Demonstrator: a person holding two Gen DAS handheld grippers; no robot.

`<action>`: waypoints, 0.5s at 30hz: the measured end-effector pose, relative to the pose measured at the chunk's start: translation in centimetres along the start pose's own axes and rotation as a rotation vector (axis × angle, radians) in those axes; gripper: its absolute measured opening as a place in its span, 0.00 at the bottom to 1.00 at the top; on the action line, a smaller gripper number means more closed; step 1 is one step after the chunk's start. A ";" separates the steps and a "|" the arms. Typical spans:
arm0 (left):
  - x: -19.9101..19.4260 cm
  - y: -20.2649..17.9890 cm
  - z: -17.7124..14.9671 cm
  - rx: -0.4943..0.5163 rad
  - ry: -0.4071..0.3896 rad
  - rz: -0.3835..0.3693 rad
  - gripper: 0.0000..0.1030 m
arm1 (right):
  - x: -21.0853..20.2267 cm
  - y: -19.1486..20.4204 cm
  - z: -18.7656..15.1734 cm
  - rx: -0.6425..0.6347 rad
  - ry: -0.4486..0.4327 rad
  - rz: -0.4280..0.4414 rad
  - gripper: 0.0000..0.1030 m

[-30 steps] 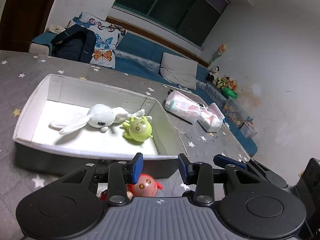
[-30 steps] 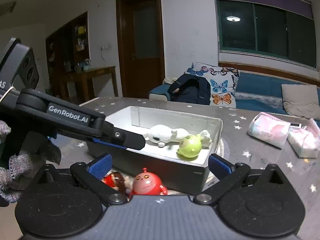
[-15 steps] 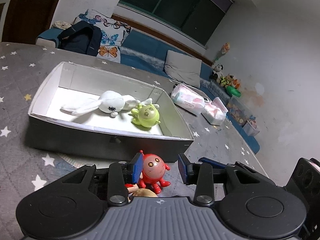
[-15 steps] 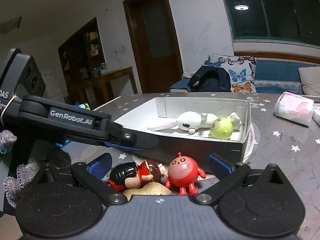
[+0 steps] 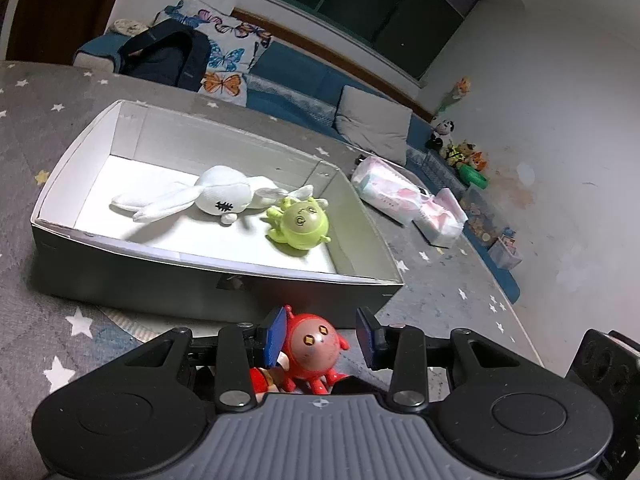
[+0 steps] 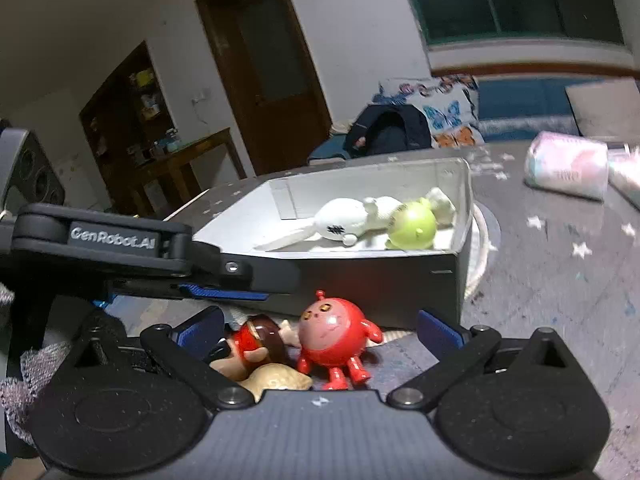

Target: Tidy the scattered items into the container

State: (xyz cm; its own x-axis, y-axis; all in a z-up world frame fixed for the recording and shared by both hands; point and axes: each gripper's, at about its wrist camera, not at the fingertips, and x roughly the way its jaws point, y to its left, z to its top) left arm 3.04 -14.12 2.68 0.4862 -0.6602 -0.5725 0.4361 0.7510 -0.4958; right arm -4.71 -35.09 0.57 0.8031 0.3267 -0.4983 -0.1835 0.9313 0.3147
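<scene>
A grey box point(image 5: 140, 280) with a white inside holds a white plush rabbit point(image 5: 224, 196) and a green round toy point(image 5: 302, 224). In front of the box's near wall point(image 6: 360, 280), a red round toy point(image 5: 316, 344) stands on the star-patterned table. My left gripper point(image 5: 322, 338) is open and low, and the red toy shows between its blue pads. My right gripper point(image 6: 320, 326) is open wide around the red toy point(image 6: 332, 332), a small brown-headed figurine point(image 6: 256, 336) and a tan piece point(image 6: 276, 380). One of the left gripper's fingers point(image 6: 208, 264) reaches in from the left above the figurine.
Two pink-and-white tissue packs point(image 5: 388, 196) point(image 5: 440, 220) lie right of the box. A round mat point(image 6: 486, 240) sticks out under the box. A person's gloved hand point(image 6: 24, 364) shows at the left edge. A sofa with cushions and a dark backpack point(image 5: 168, 56) stands beyond the table.
Both grippers have sunk toward the table in front of the box. The red toy and the figurine have come into view between the fingers. The right view has rolled.
</scene>
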 end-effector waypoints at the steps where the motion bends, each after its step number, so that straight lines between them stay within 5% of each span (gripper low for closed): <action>1: 0.2 0.1 0.1 -0.005 0.002 0.000 0.39 | 0.2 -0.2 0.0 0.009 0.006 -0.011 1.00; 10: 1.8 0.9 0.3 -0.025 0.040 0.020 0.39 | 1.9 -1.1 -0.3 0.049 0.048 -0.064 0.99; 15: 2.6 1.4 0.4 -0.037 0.058 0.032 0.39 | 2.7 -1.0 0.0 0.062 0.060 -0.065 0.89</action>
State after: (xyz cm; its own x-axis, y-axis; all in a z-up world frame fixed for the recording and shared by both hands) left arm 5.23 -14.73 0.76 0.4544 -0.6354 -0.6243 0.3925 0.7720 -0.5000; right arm -2.30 -35.17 -1.08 0.7767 0.2768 -0.5658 -0.0956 0.9397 0.3285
